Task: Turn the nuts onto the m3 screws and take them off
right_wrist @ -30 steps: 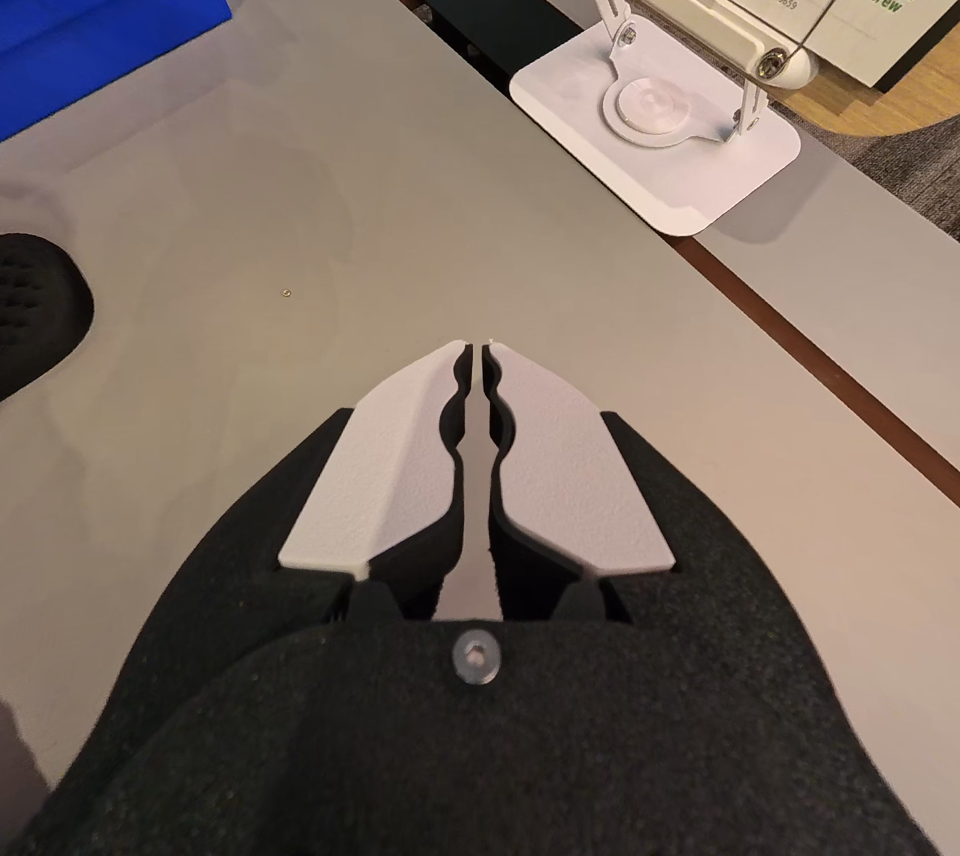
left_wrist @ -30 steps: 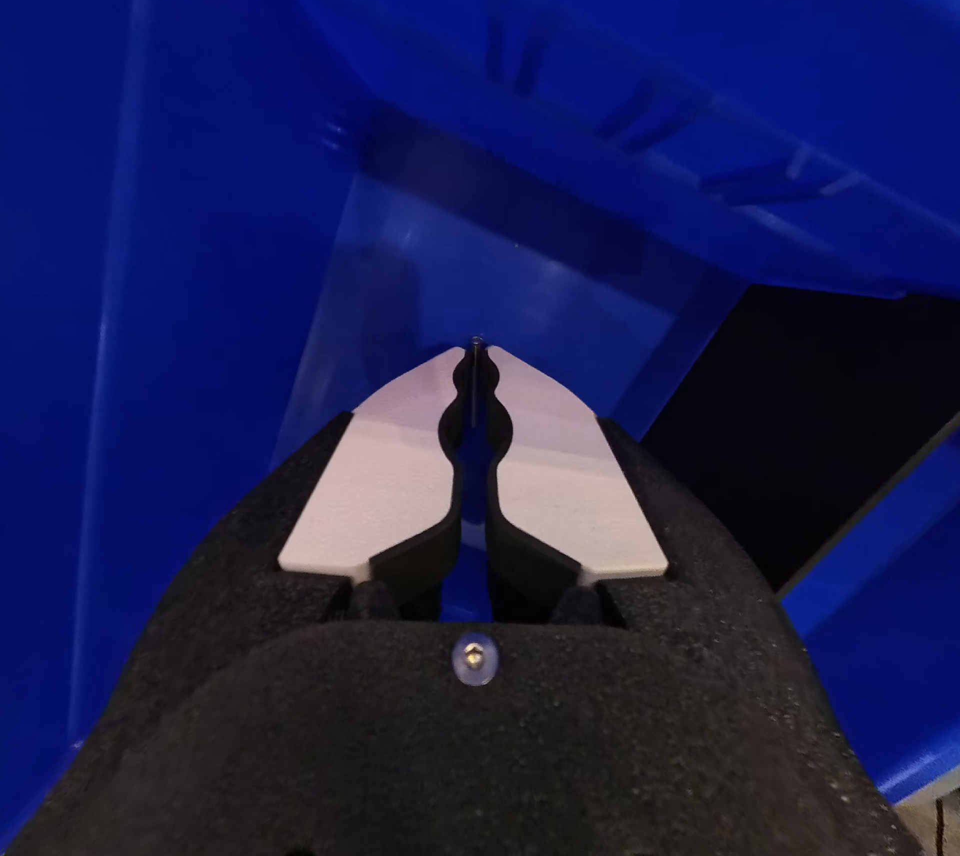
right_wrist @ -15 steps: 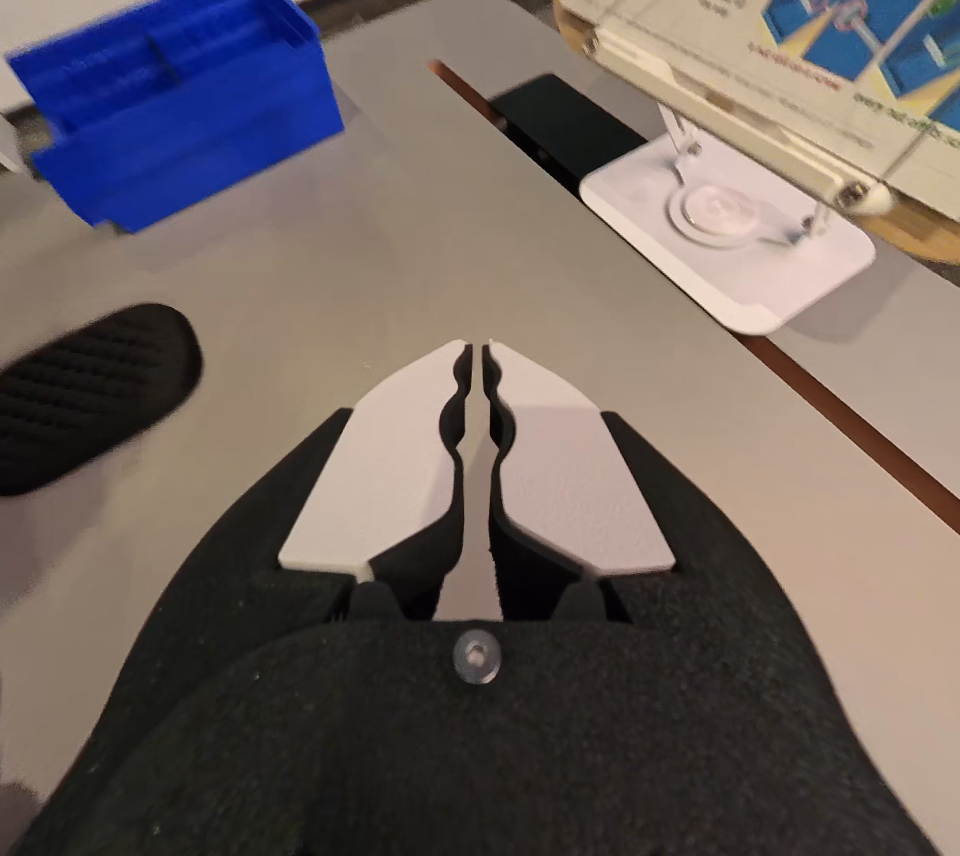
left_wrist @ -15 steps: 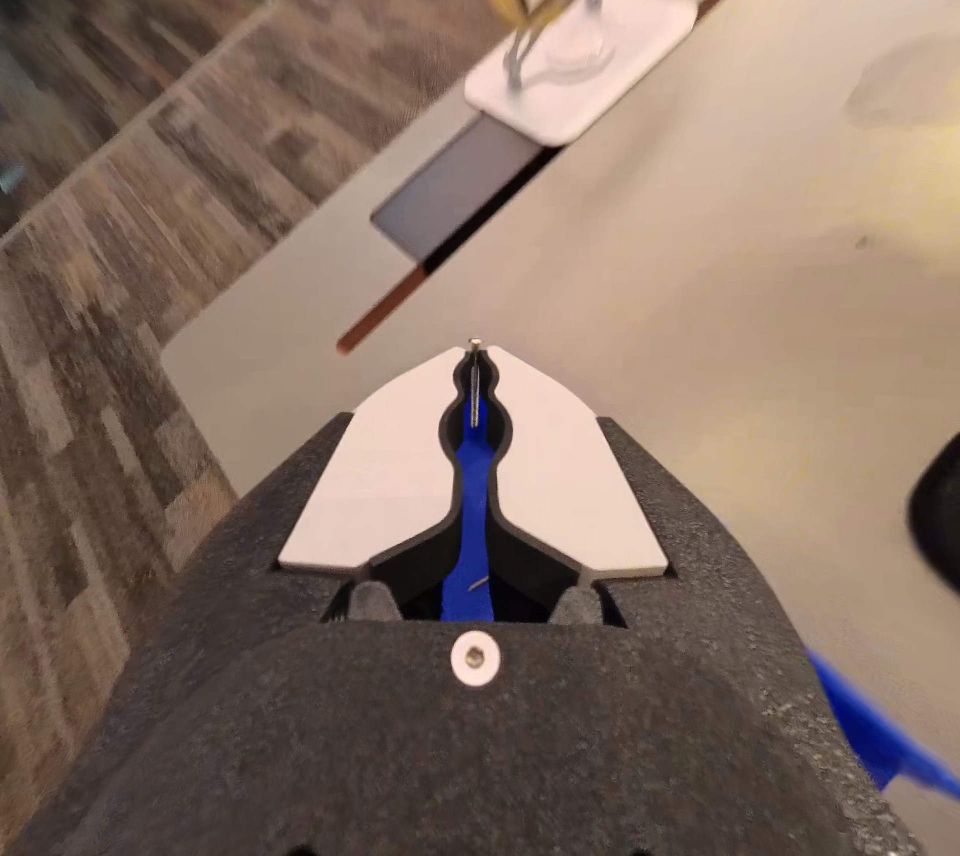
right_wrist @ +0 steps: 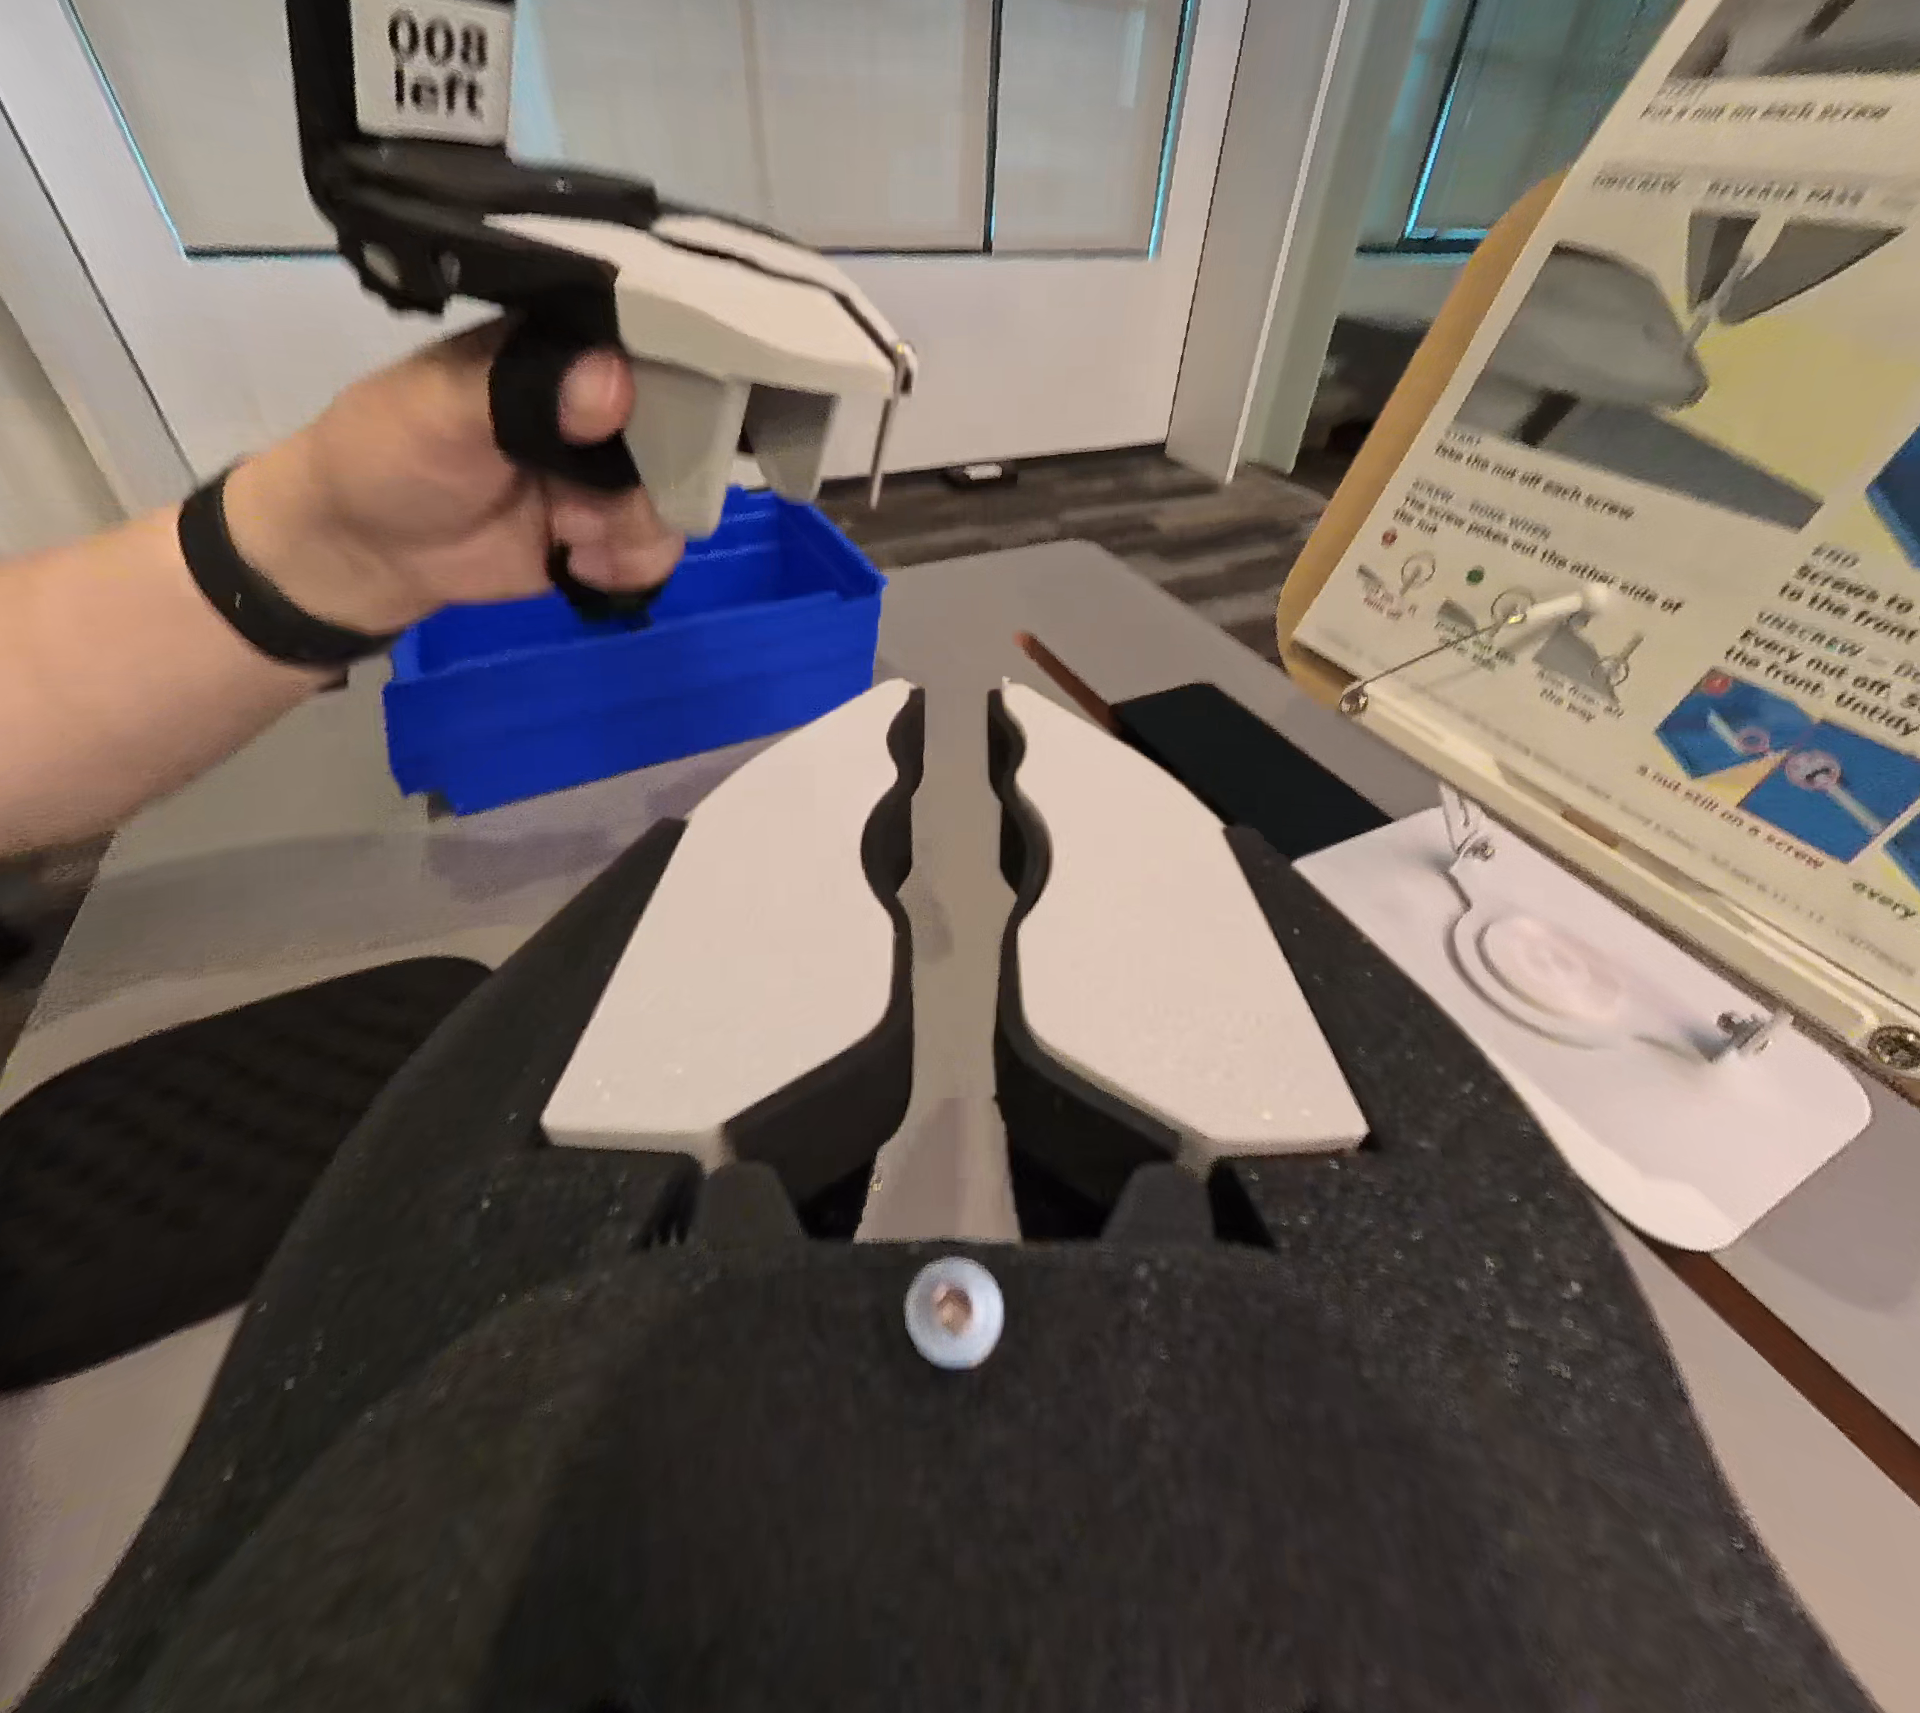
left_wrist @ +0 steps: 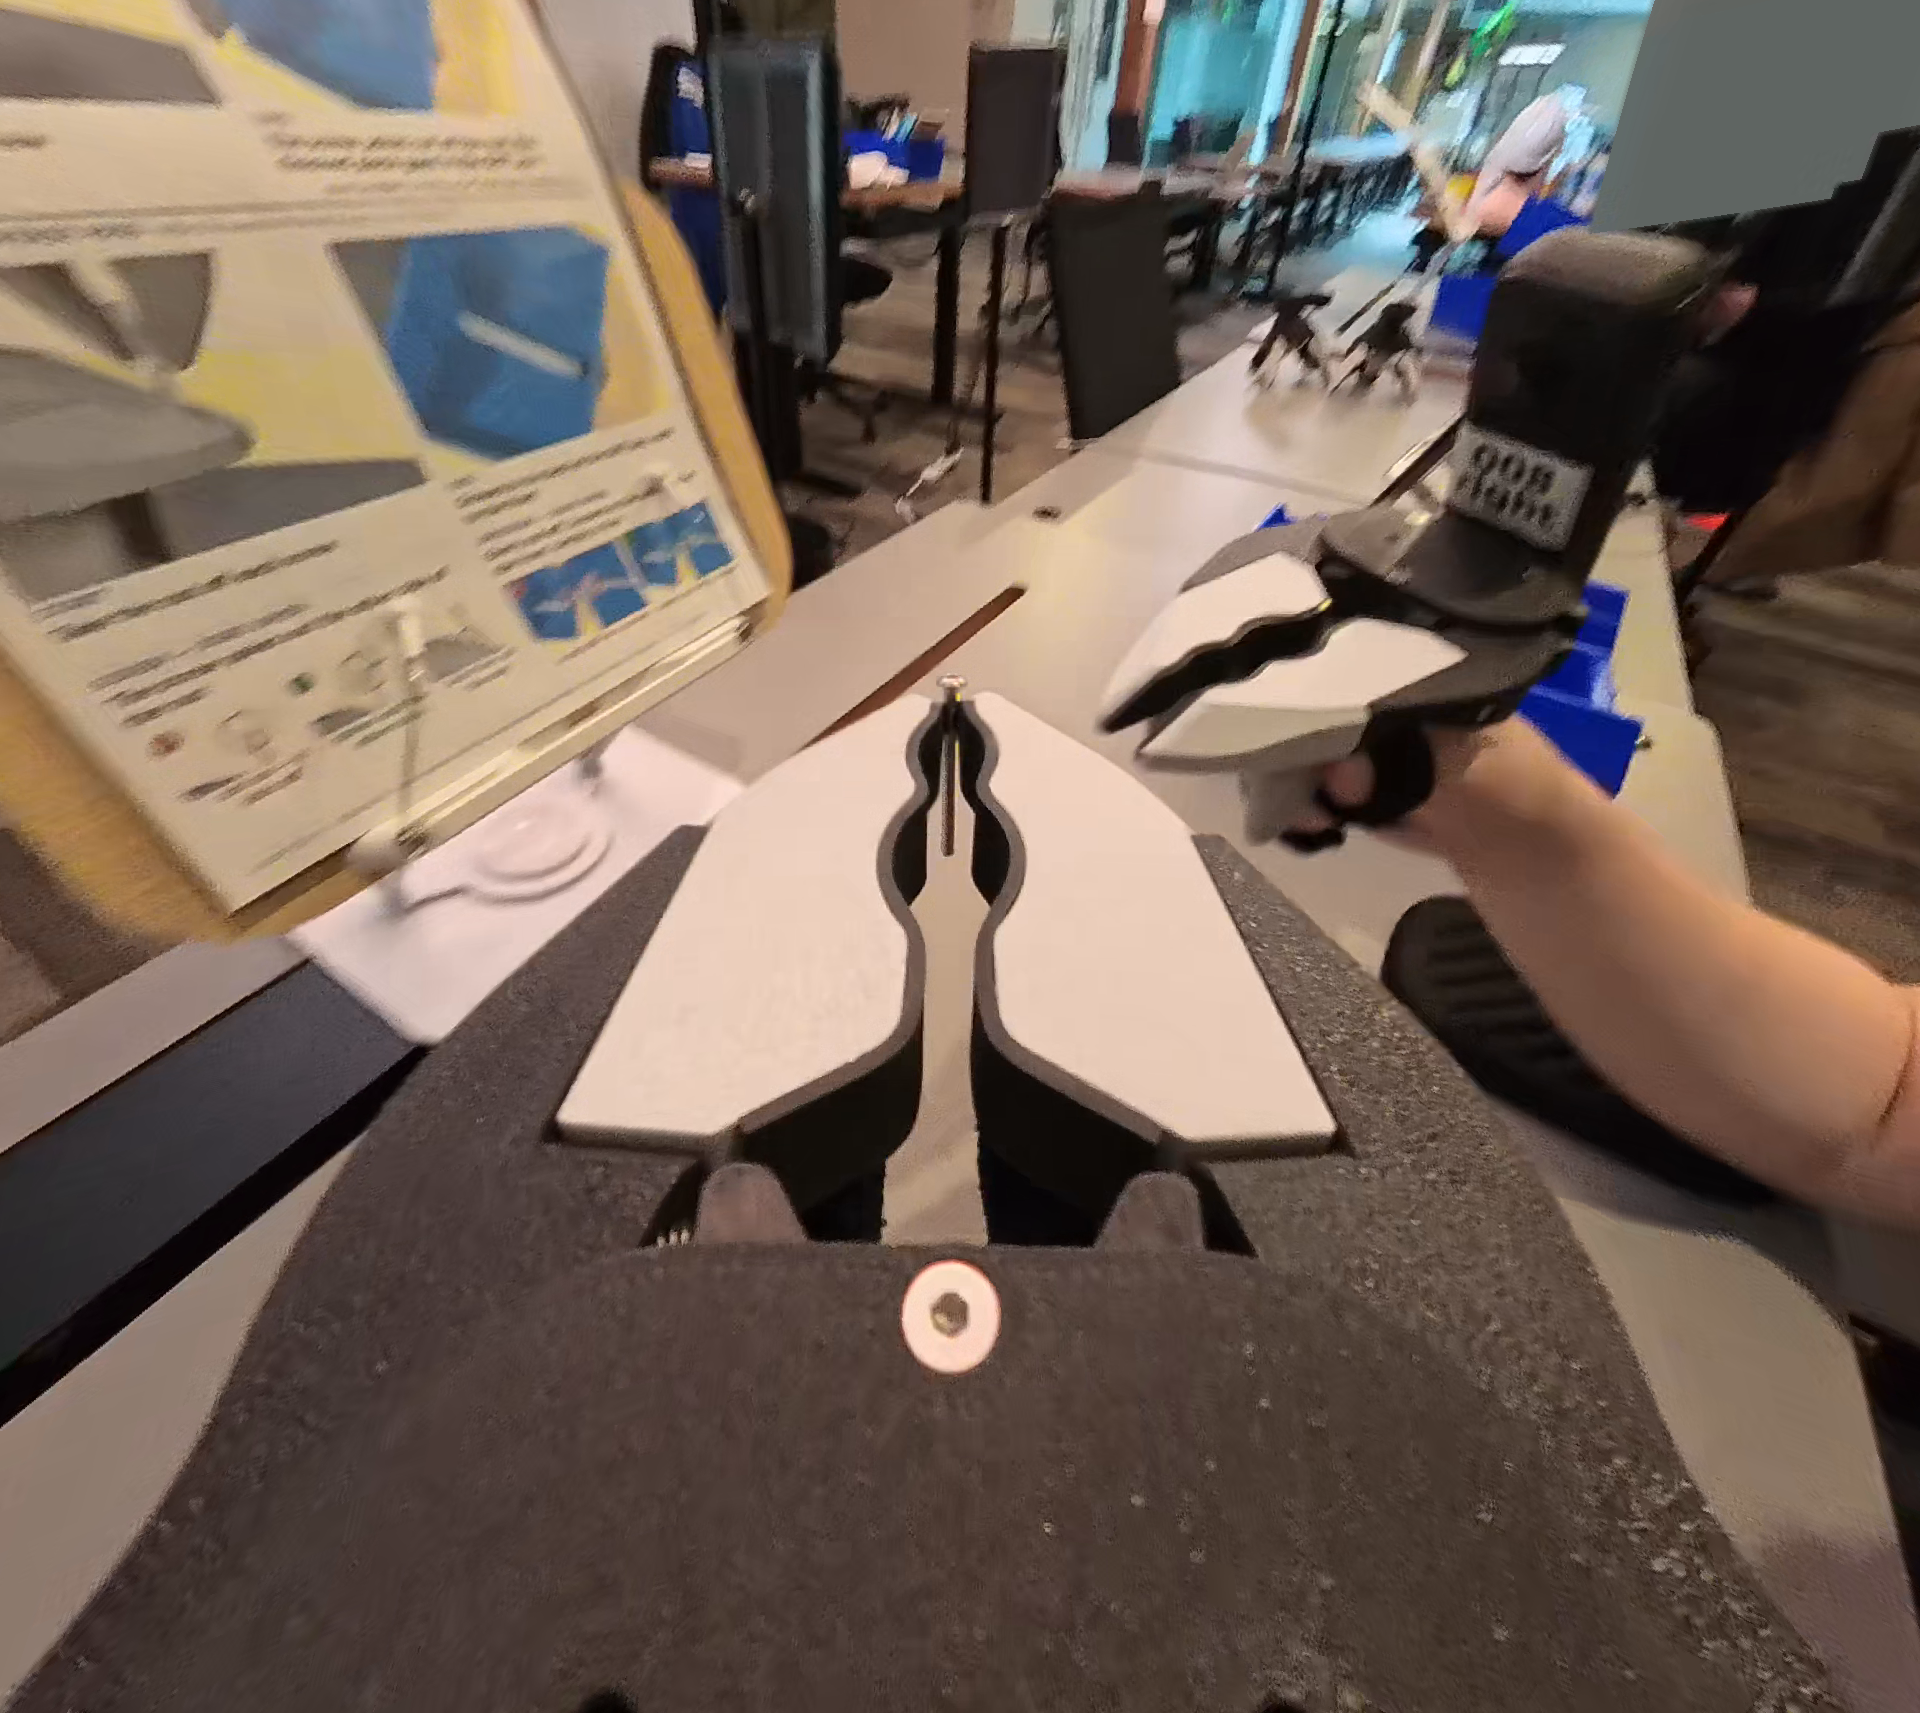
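My left gripper (left_wrist: 951, 702) is shut on a thin m3 screw (left_wrist: 948, 770), pinched at the fingertips with its head just past them. In the right wrist view the left gripper (right_wrist: 896, 359) is held up in the air at the upper left, and the screw (right_wrist: 881, 442) hangs down from its tips. My right gripper (right_wrist: 956, 702) is open by a narrow gap, and nothing shows between its fingers. In the left wrist view the right gripper (left_wrist: 1127, 723) points at the screw from the right, close to it. No nut is visible.
A blue bin (right_wrist: 623, 697) stands on the grey table (right_wrist: 1039, 593) behind the left hand. An instruction board (right_wrist: 1662, 468) on a white stand (right_wrist: 1621, 1071) stands to the right. A black mat (right_wrist: 156, 1113) lies at the left. Desks and chairs fill the room behind. My hands' fingertips stand some 8 centimetres from each other.
My left gripper has come up out of the blue bin with the screw and turned towards the right gripper. My right gripper has risen from the table and opened a little.
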Available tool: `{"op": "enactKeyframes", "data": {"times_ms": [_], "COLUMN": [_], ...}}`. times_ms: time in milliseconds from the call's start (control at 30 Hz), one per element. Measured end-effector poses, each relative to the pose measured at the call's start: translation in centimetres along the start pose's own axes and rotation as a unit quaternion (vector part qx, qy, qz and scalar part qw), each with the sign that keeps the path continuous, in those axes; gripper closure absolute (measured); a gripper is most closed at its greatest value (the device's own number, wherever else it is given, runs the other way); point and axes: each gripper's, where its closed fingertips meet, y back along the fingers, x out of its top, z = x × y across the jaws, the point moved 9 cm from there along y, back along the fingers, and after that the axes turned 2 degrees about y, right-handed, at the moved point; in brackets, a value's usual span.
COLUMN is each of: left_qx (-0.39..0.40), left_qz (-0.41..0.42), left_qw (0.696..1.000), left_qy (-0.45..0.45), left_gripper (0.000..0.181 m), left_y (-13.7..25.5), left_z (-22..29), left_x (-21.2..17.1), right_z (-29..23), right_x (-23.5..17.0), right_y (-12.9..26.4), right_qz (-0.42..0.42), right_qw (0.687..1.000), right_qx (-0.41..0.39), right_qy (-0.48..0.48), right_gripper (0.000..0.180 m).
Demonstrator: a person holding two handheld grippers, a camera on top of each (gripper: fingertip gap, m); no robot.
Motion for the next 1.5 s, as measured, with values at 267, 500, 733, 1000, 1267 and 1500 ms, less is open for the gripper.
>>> {"op": "enactKeyframes", "data": {"times_ms": [267, 500, 733, 1000, 1267, 1500], "left_qx": [-0.039, -0.055, -0.072, -0.084, -0.095, -0.108], "left_qz": [0.076, 0.09, 0.104, 0.108, 0.116, 0.111], "left_qw": [0.996, 0.994, 0.991, 0.99, 0.988, 0.987], "left_qy": [0.028, 0.038, 0.043, 0.041, 0.033, 0.037], "left_gripper": [0.178, 0.179, 0.179, 0.179, 0.179, 0.179], "left_y": [-3.3, -3.6, -3.7, -4.0, -4.3, -4.1], "left_z": [3.3, 3.8, 4.2, 4.5, 5.2, 5.1], "left_x": [-0.4, -0.3, -0.1, -0.2, 0.3, 0.1], "right_z": [-0.4, -0.6, -0.5, -0.1, 0.0, 0.1], "right_x": [0.4, 0.7, 0.7, 0.7, 0.7, 0.8], "right_y": [-0.1, 0.4, 0.7, 0.9, 1.2, 1.4], "right_qz": [0.049, 0.131, 0.153, 0.198, 0.206, 0.19], "right_qw": [0.998, 0.991, 0.988, 0.978, 0.974, 0.976], "right_qx": [-0.037, 0.006, 0.005, 0.053, 0.083, 0.098], "right_qy": [0.018, 0.001, 0.004, -0.046, -0.054, -0.047], "right_gripper": [0.159, 0.16, 0.165, 0.166, 0.177, 0.177]}}
